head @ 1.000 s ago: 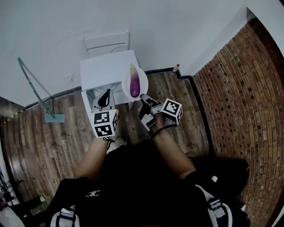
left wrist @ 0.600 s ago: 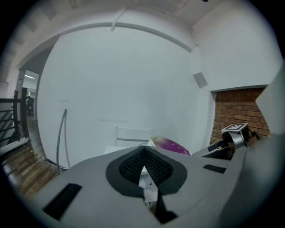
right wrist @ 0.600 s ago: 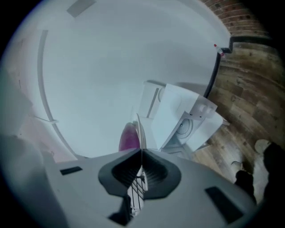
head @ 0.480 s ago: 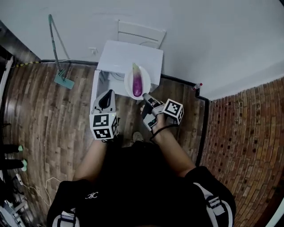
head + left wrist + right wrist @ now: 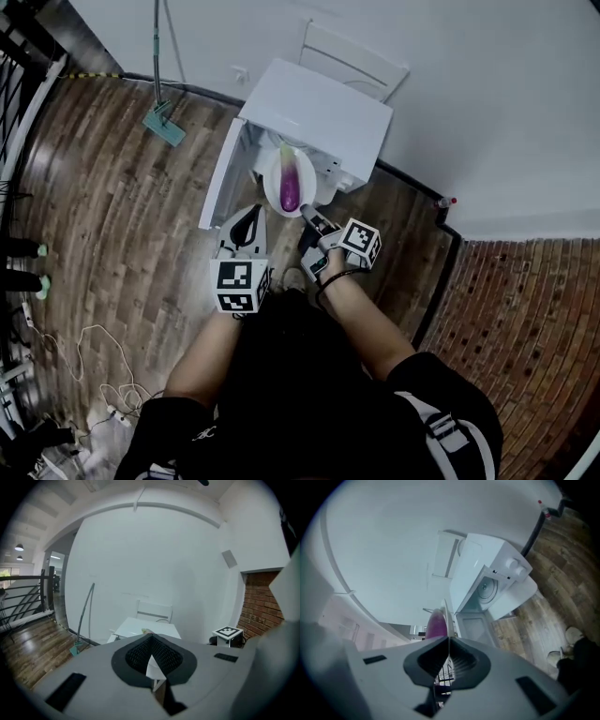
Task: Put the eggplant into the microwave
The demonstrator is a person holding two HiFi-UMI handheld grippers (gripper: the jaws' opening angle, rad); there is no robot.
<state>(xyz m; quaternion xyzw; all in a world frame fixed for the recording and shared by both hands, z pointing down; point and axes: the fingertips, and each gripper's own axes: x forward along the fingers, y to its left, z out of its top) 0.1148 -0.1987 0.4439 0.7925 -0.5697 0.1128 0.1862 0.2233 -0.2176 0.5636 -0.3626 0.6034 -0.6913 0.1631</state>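
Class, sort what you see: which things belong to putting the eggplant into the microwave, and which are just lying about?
Job: eggplant; plate carrying it, clamped by the right gripper; microwave, door open; left gripper.
Lying about: chair; mop; bottle.

Soft, even light fills the room, and the white wall (image 5: 487,75) reads bright without glare. Fisheye distortion bends the edges. Both gripper views darken to black at the corners.

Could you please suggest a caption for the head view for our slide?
Right gripper pinches the rim of a round white plate bearing a purple eggplant, before an open white microwave.
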